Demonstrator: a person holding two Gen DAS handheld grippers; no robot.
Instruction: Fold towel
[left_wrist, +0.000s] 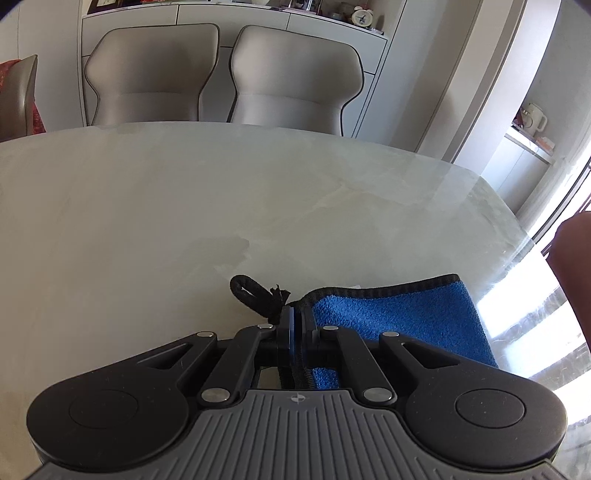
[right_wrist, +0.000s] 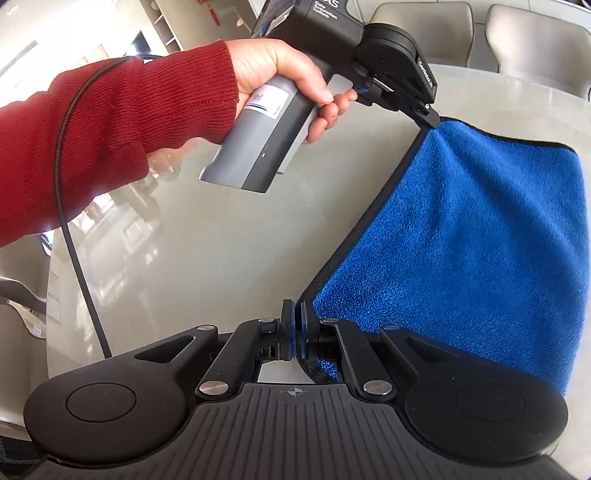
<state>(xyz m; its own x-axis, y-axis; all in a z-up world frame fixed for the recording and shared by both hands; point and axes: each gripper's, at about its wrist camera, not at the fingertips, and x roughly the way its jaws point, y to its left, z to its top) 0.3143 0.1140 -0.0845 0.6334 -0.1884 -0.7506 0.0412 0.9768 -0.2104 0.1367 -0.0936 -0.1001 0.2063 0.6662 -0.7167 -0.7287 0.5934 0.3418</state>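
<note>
Right wrist view: right tongs (right_wrist: 295, 330) pinched tight on the blue towel's (right_wrist: 480, 236) black hem, far side cut off by frame edge. Left tongs (right_wrist: 428, 117) clamp the other corner, towel stretched btwn them above the bench (right_wrist: 207, 236). Handle label partly hidden by thumb, unreadable; "AS" visible up top. Left view: hanging loop (left_wrist: 255, 291) sticks out past the tips.

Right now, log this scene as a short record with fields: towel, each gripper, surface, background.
towel: blue towel with black edging, lifted and stretched between both grippers
hanging loop: black loop sticking out past the left grip
left gripper: shut on a towel corner
right gripper: shut on the towel's black edge
left hand: wrapped round the left gripper's handle, red sleeve
surface: pale glossy table
background: two grey chairs
</note>
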